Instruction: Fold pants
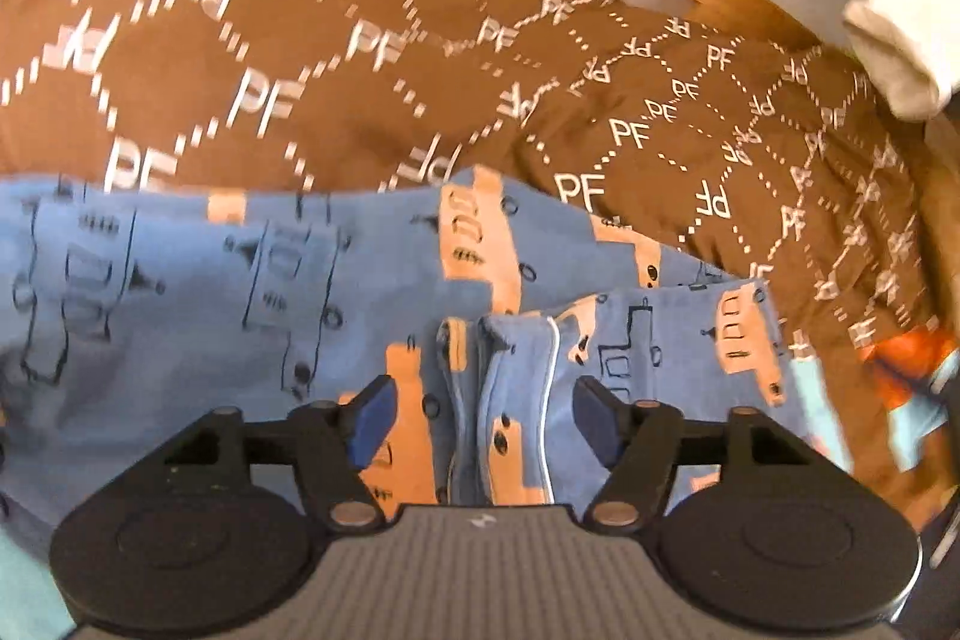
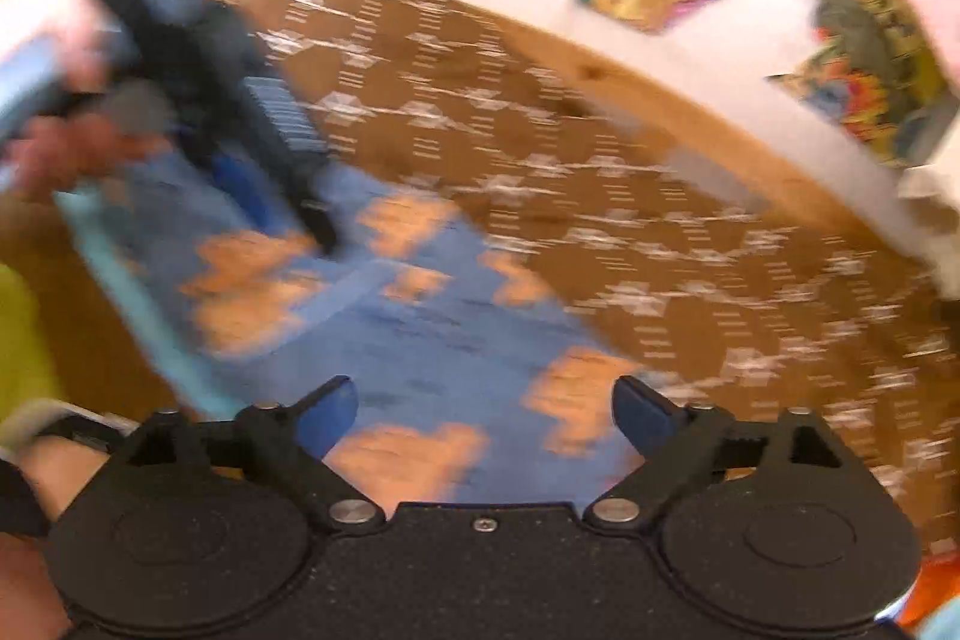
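The brown bedspread (image 1: 336, 58) carries white "PF" letters repeated all over, set inside dotted hexagons; some of them stand upside down or mirrored. Nothing else reads.

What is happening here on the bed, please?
A person is folding blue pants with an orange print, spread on a brown patterned bedspread, using a handheld tool in each hand. The left tool is open around a bunched ridge of the fabric. The right tool hangs open over another part of the pants. The right view is blurred.
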The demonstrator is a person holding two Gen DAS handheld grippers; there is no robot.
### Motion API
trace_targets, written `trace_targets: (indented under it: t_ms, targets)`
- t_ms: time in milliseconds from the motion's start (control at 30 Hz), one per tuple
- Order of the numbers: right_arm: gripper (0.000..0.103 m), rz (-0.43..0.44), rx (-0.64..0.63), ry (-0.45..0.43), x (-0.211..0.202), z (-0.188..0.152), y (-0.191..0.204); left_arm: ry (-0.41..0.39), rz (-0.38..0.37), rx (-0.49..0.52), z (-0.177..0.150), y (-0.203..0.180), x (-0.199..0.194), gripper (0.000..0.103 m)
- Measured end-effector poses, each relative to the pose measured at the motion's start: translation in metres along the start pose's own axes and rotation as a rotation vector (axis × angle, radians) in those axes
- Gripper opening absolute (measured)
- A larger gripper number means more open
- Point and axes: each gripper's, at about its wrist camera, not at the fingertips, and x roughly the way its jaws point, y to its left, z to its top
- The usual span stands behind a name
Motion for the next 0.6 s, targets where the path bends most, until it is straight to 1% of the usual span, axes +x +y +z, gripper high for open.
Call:
trace_targets:
  t_ms: [67, 133, 200, 267, 333, 433, 467, 533, 600]
  targets:
    - [0.099, -0.067, -0.012, 0.008, 0.013, -0.002, -0.02, -0.024, 0.06, 0.041, -0.001, -0.013, 0.005, 0.079]
    - [0.101, -0.12, -0.015, -0.004, 0.029, -0.004, -0.037, -0.023, 0.105, 0.046, 0.0, -0.019, 0.012, 0.08]
    - [0.102, -0.151, -0.003, -0.014, 0.046, -0.008, -0.049, -0.013, 0.148, 0.038, 0.001, -0.02, 0.023, 0.08]
    - [0.102, -0.161, 0.002, -0.015, 0.064, -0.01, -0.056, 0.012, 0.207, 0.028, 0.001, -0.016, 0.034, 0.081]
    - [0.102, -0.181, -0.014, -0.009, 0.08, -0.014, -0.059, 0.014, 0.208, 0.03, -0.001, -0.012, 0.037, 0.082]
    - [0.102, -0.266, -0.028, 0.056, 0.097, -0.027, -0.065, 0.008, 0.221, 0.066, -0.002, -0.015, 0.037, 0.083]
    - [0.102, -0.283, -0.004, 0.067, 0.098, -0.033, -0.071, 0.009, 0.23, 0.071, -0.002, -0.016, 0.037, 0.084]
    - [0.102, -0.305, 0.046, 0.079, 0.095, -0.039, -0.082, 0.01, 0.244, 0.046, -0.002, -0.016, 0.032, 0.085]
    - [0.102, -0.326, 0.042, 0.064, 0.086, -0.039, -0.083, -0.002, 0.239, 0.012, -0.002, -0.015, 0.025, 0.087]
